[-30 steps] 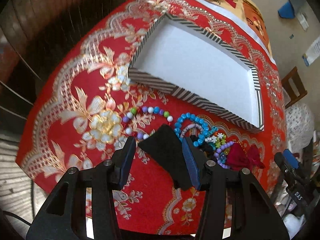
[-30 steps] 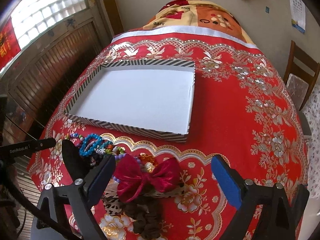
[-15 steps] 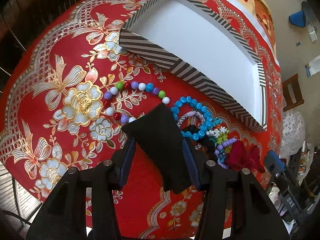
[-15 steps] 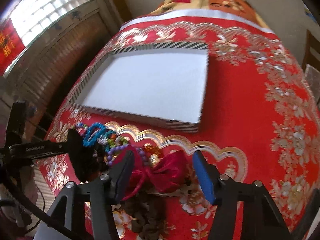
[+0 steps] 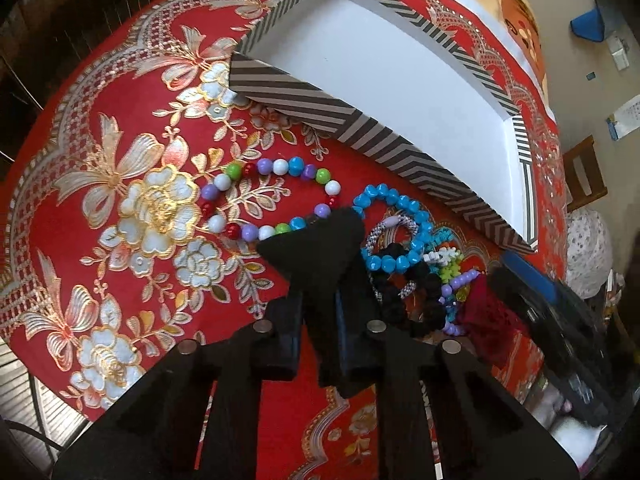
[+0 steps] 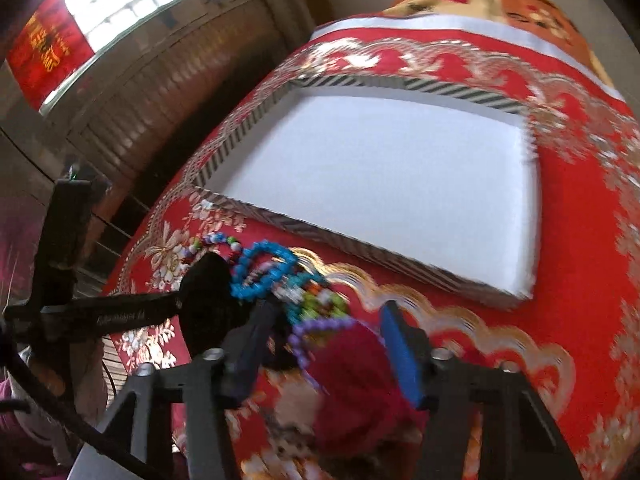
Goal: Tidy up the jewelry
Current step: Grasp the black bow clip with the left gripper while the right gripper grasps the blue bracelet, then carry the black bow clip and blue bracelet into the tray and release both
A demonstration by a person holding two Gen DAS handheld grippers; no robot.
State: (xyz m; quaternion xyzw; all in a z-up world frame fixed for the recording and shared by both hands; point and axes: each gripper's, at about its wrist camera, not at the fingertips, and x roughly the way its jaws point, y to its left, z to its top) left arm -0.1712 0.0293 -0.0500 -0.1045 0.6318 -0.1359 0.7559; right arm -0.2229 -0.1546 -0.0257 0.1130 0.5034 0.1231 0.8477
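My left gripper (image 5: 318, 320) is shut on a black fabric piece (image 5: 320, 256) held just above the red cloth. Beyond it lie a multicoloured bead bracelet (image 5: 272, 196), a blue bead bracelet (image 5: 396, 232) and a heap of small bracelets (image 5: 444, 276). My right gripper (image 6: 324, 348) is partly closed around a dark red bow (image 6: 360, 380), its blue pad (image 6: 400, 356) beside it; contact is unclear in the blur. The empty white tray with a striped rim (image 5: 352, 120) lies behind the jewelry, also in the right wrist view (image 6: 352, 248).
The table has a red and gold embroidered cloth (image 5: 120, 200). A wooden chair (image 5: 584, 176) stands at the far right. My left gripper with the black fabric shows at the left of the right wrist view (image 6: 208, 292). Dark wood panelling (image 6: 160, 100) runs along the left.
My left gripper closed on the black fabric piece and moved closer to the beads. My right gripper narrowed and moved forward over the red bow.
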